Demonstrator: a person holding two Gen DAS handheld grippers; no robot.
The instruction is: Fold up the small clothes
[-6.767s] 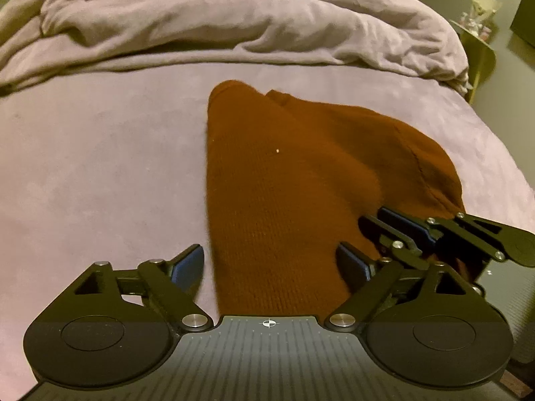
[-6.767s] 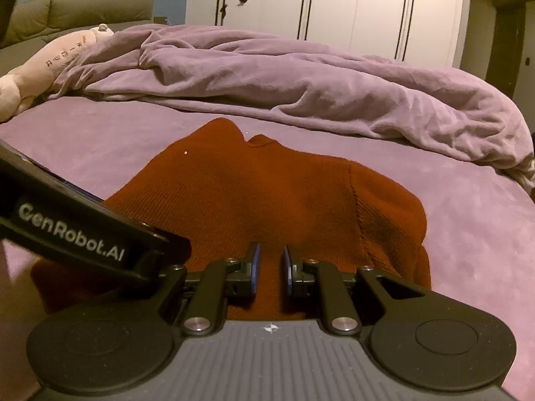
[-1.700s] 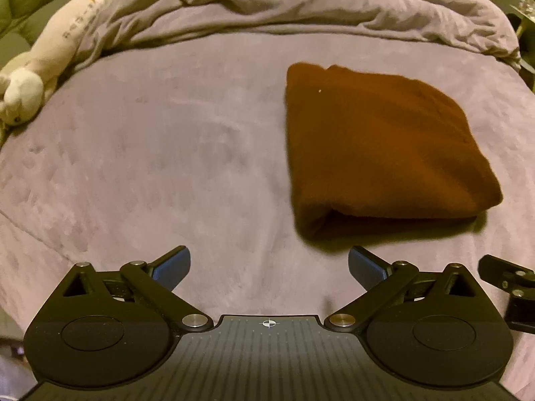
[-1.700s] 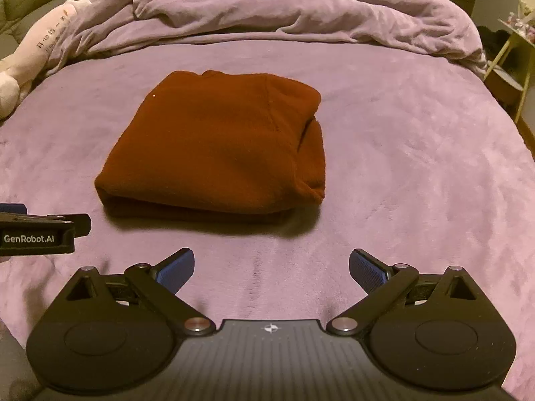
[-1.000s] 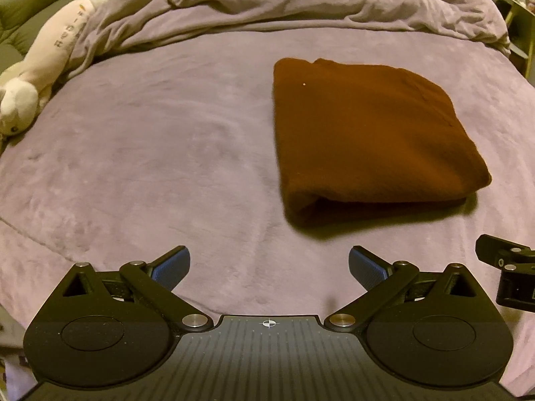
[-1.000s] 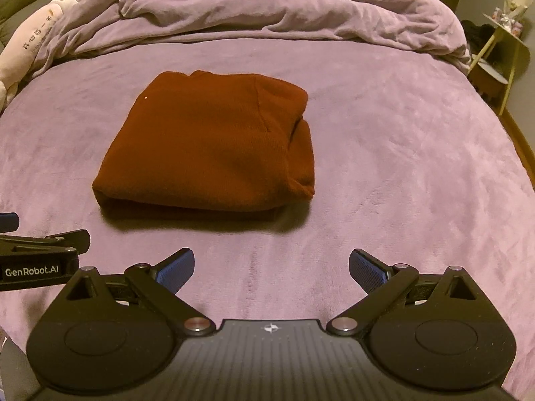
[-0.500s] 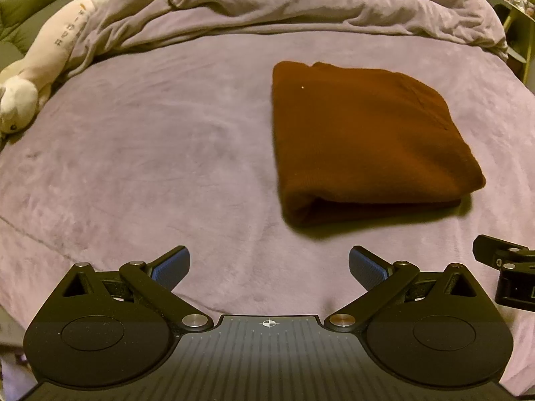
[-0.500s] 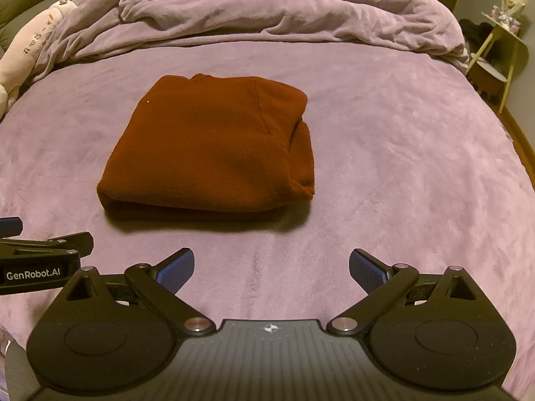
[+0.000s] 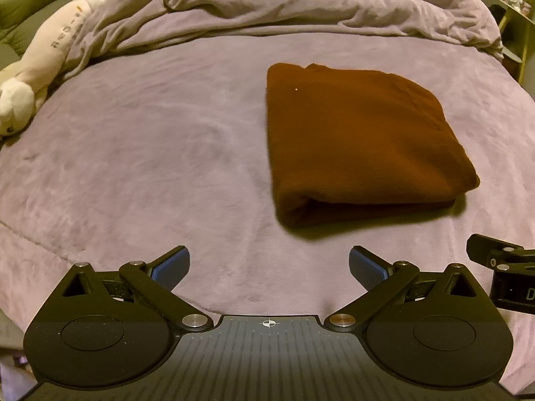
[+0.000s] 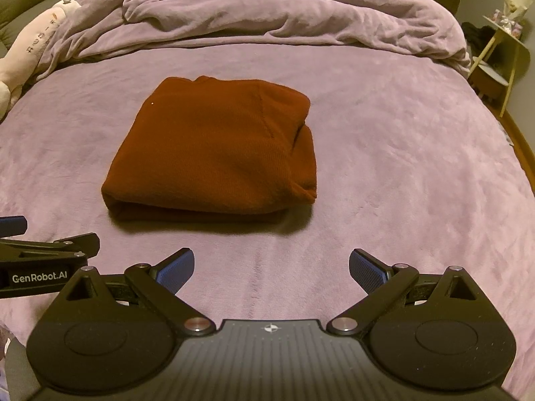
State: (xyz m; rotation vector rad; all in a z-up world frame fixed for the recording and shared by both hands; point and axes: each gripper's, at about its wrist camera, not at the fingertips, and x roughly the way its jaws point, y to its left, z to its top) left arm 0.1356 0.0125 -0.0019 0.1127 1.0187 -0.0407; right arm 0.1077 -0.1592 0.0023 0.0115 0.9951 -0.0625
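**Folded sweater on the bed**

The rust-brown sweater (image 10: 214, 153) lies folded in a thick rectangle on the purple bed (image 10: 401, 167). Near the sweater's front edge, the left gripper (image 9: 269, 267) and right gripper (image 10: 271, 269) hover with jaws spread wide, grasping nothing. The left gripper's side reads "GenRobot.AI". Beyond the sweater lies a rumpled duvet (image 10: 267, 13); left of it, a lettered plush toy (image 9: 50, 56).

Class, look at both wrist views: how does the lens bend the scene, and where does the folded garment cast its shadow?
Left wrist view: the fisheye bows the bed into a dome; the jumper throws a shadow along its near edge. Right wrist view: same bowing, warm dim light, shadow again under the jumper's near edge; corners dark.
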